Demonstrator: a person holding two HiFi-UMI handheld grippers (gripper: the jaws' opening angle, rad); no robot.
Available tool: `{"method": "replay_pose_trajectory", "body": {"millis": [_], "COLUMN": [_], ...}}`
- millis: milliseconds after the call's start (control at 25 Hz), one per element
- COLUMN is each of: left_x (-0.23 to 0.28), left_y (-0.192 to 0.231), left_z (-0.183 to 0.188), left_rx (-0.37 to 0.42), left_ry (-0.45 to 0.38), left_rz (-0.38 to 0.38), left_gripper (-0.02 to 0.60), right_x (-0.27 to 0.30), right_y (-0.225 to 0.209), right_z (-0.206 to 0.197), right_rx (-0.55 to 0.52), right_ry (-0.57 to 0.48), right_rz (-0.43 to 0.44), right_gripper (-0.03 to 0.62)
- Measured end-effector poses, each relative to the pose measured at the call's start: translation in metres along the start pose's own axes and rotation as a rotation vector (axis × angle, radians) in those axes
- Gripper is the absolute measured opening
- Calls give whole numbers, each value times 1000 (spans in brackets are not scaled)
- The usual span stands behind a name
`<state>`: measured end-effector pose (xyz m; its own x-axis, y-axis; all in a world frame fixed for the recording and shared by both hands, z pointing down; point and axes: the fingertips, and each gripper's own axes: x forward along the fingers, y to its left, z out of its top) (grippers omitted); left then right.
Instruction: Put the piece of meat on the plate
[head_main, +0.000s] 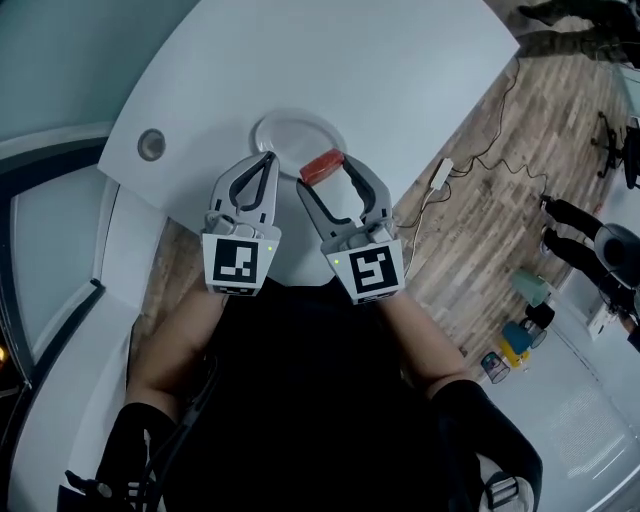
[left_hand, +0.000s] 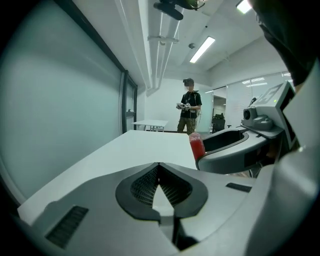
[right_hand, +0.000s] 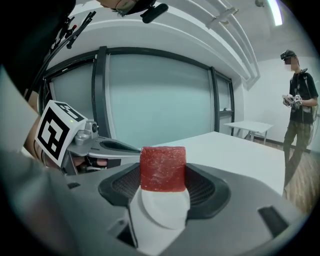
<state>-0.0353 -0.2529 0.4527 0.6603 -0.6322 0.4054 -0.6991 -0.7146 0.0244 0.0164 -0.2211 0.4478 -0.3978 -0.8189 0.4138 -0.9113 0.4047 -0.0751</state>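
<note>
Right gripper (head_main: 325, 172) clamps meat (right_hand: 162, 168), seemingly above plate (head_main: 290, 135) rim; left gripper (head_main: 267, 160) closed, empty.

The plate (head_main: 290, 125) is set on the desk (head_main: 350, 70). Over the plate's near right rim, the piece of meat (head_main: 322, 166) is held between the fingers (head_main: 365, 190) of the right gripper (head_main: 325, 173); the left gripper (head_main: 268, 160) is positioned over its near left rim.

held left gripper (head_main: 262, 165) and right gripper (head_main: 327, 172) side by side, pointed far. pressed the left jaws together, empty. pinched the piece of meat (head_main: 322, 167) between the right jaws. reached both forearms (head_main: 178, 342) forward from near.
</note>
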Motion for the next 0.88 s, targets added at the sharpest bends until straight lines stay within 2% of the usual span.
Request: {"method": "replay_pose_trajectory", "body": {"millis": [440,880], "left_x": [32,38], "left_y": [17,28], "left_z": [-37,-62], "left_rx": [-33,-89], "left_ry": [85,124], "left_rz": [36,50], "left_gripper": [-12,-12], "right_x": [39,64], "right_y": [-14,-11], "right_z": [-46,-78], "right_rx": [-26,-84], "right_ry": [162,377], "right_rz": [48,90], "right_gripper": [279,279]}}
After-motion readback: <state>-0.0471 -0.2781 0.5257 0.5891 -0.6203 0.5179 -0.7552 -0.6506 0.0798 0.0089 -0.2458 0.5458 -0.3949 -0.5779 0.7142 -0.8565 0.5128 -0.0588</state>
